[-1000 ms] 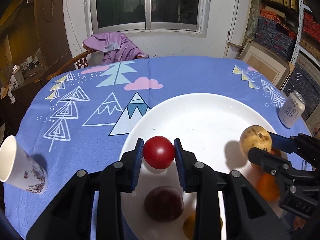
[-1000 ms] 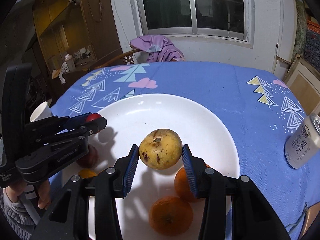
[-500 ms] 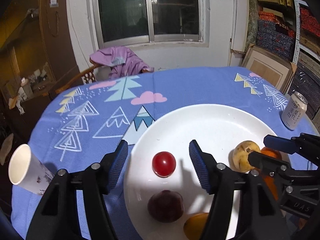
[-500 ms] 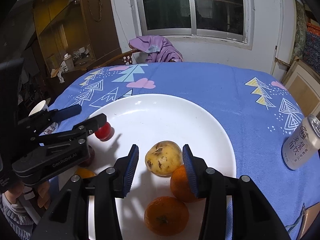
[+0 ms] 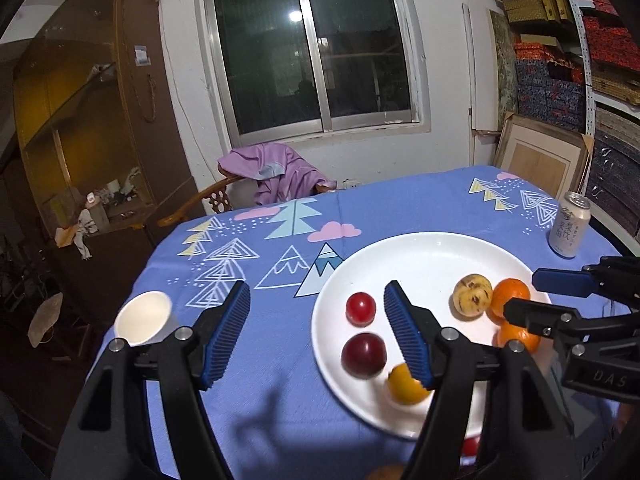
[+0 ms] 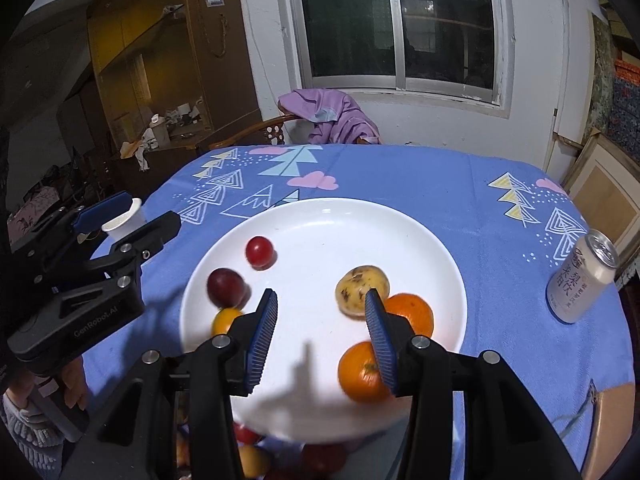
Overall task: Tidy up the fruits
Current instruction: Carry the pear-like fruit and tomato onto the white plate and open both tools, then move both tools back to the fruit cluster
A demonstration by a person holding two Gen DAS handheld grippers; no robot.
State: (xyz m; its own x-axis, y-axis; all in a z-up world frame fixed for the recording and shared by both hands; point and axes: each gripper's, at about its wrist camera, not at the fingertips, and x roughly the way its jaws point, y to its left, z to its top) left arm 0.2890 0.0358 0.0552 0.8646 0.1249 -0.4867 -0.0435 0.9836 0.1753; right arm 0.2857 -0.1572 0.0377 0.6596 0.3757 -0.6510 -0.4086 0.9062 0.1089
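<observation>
Round white plate [image 6: 400, 236] on our blue patterned tablecloth [image 6: 440, 184], bearing small glossy red fruit [image 6: 259, 252], dark plum [image 6: 226, 287], speckled yellow pear [image 6: 360, 284] (touching an orange [image 6: 412, 312]), left gripper [image 5: 316, 330] and right gripper [image 6: 320, 336] both spread wide, empty.

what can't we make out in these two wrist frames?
- Fruit below the white plate: right wrist view shows only red and yellow bits, hidden by the plate's near rim and the right gripper; count and container unknown.
- Yellow fruit: left wrist view, partly behind the left gripper finger; type unclear.
- Can: label too small to read.
</observation>
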